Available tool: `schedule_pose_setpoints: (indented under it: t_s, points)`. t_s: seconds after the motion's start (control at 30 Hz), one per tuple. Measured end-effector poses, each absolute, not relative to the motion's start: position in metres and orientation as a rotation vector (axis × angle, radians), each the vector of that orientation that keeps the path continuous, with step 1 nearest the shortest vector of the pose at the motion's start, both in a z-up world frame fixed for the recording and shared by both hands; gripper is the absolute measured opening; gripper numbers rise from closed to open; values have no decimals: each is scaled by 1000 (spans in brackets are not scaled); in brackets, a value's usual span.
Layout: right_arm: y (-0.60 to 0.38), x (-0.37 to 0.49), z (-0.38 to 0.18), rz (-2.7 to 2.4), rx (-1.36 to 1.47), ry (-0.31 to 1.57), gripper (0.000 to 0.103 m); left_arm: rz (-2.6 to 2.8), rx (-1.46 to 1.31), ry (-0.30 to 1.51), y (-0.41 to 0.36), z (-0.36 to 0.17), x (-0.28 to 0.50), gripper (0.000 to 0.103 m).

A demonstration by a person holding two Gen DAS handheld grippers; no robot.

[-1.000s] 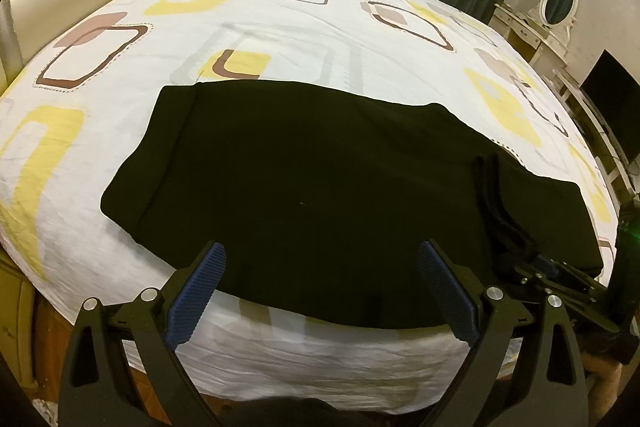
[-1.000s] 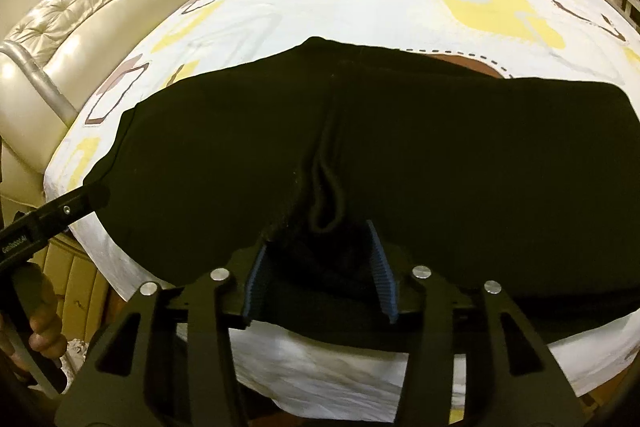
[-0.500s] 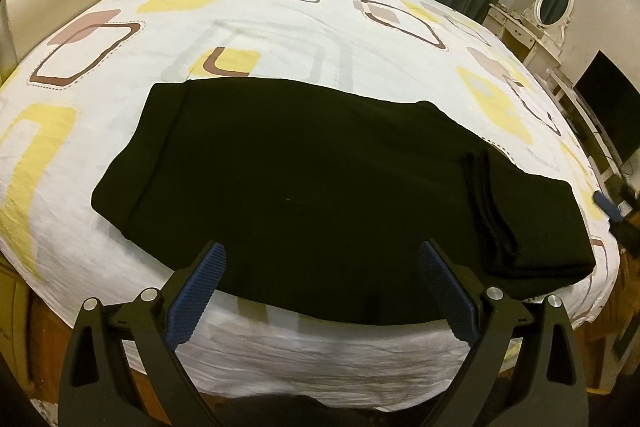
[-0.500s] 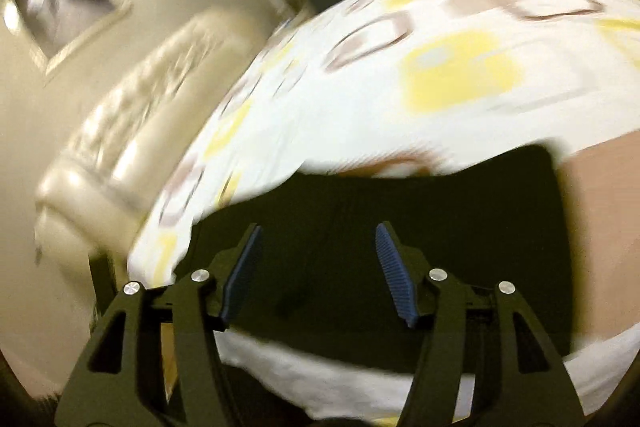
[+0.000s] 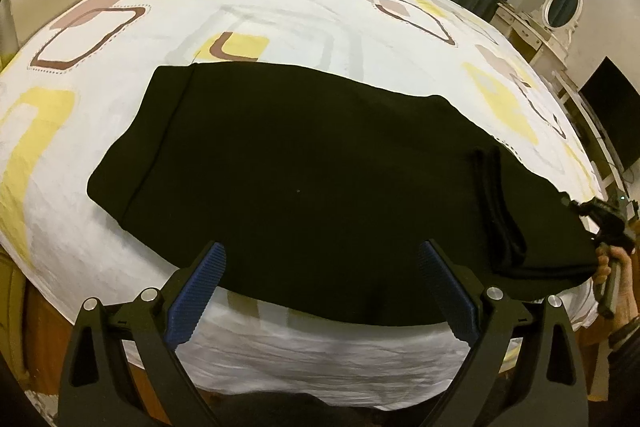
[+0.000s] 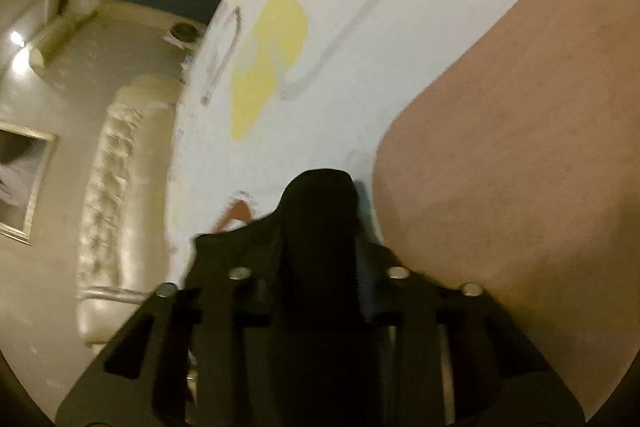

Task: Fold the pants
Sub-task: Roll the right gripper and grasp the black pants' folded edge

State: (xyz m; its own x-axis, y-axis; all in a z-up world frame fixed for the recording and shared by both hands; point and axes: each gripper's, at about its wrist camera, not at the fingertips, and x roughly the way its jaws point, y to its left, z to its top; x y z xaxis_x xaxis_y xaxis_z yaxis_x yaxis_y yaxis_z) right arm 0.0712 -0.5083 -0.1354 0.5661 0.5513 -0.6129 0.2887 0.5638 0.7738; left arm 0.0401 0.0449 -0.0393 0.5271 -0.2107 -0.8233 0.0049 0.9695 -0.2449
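Tongs on the left hand [image 5: 322, 291], black-framed with blue ribbed pads, stand spread wide and hold nothing, hovering above the near edge of the black fabric pants [image 5: 304, 179]. Tongs on the right hand [image 6: 320, 227] are pressed together on a bunch of that same black cloth, which rises as a dark hump between their tips; in the left wrist view they appear only as a small dark shape at the far right end of the garment, the holding hand [image 5: 618, 267] just beside it. The pants lie flat and lengthwise across the near part of the bed's white sheet with yellow and brown printed squares [image 5: 280, 27], directly ahead of the left tongs, one end to the left and a stacked ridge of fabric towards the right end. Risk assessment: the right wrist view is blurred and tilted, so the depth of that grip cannot be confirmed; a shallow pinch on one layer alone would likely let the lower layers slip out and spoil the fold line. With the left tongs idle, nothing pins the left end, so the whole garment may drag across the sheet or off the near edge of the bed.
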Motion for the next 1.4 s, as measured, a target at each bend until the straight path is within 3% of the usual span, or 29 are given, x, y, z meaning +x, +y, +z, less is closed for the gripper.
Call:
schedule_pose_setpoints:
  t_s: [0.13,0.37,0.53,0.63,0.67,0.83,1.17,1.4]
  points:
    - [-510,66,-137,204,1052,988,28,-133,-218,1014,43,-41,39,96]
    - [-514,17,-133,270,1099,979,43,-135,-220,1000,46,-37,36,96]
    - [-511,-26,-129,290,1082,1002,46,-138,-224,1008,45,-38,36,96]
    - [-508,-37,-128,241,1031,1007,41,-144,-214,999,43,-36,35,96]
    - [-507,-38,-129,219,1012,1012,33,-144,-210,997,43,-35,35,96]
    - [-504,-40,-130,192,1013,992,33,-148,-188,992,41,-35,35,96]
    - [-487,-60,-74,228,1044,791,67,-162,-181,984,38,-34,36,96]
    - [-466,-51,-104,307,1091,881,70,-152,-199,986,46,-33,37,96]
